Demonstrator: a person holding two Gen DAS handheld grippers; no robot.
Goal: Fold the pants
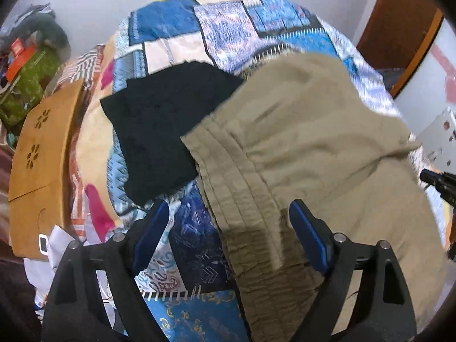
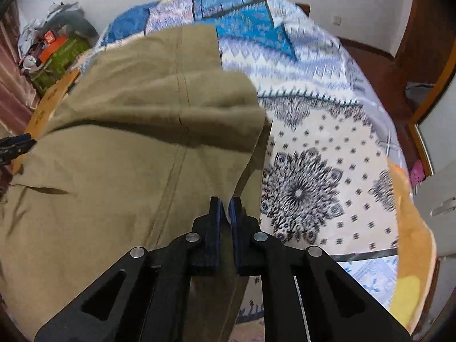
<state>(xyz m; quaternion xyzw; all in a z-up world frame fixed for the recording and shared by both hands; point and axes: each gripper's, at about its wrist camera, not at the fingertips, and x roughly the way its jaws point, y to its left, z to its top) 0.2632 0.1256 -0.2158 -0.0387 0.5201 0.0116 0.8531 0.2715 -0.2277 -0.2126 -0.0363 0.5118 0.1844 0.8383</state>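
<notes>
Khaki pants (image 1: 307,148) lie on a patterned bedspread (image 1: 199,34), elastic waistband toward my left gripper. My left gripper (image 1: 228,222) is open, its blue pads (image 1: 307,233) standing either side of the waistband edge, just above it. In the right wrist view the pants (image 2: 114,148) spread to the left, with a leg folded back over itself. My right gripper (image 2: 226,211) is shut on the pants' right edge, cloth pinched between its pads and hanging below. The right gripper's tip shows at the left wrist view's right edge (image 1: 439,182).
A folded black garment (image 1: 165,125) lies on the bed left of the pants. A tan board (image 1: 40,165) with cut-outs leans at the bed's left side. Clutter (image 2: 54,51) sits on the floor far left. A wooden frame (image 2: 427,79) and door stand on the right.
</notes>
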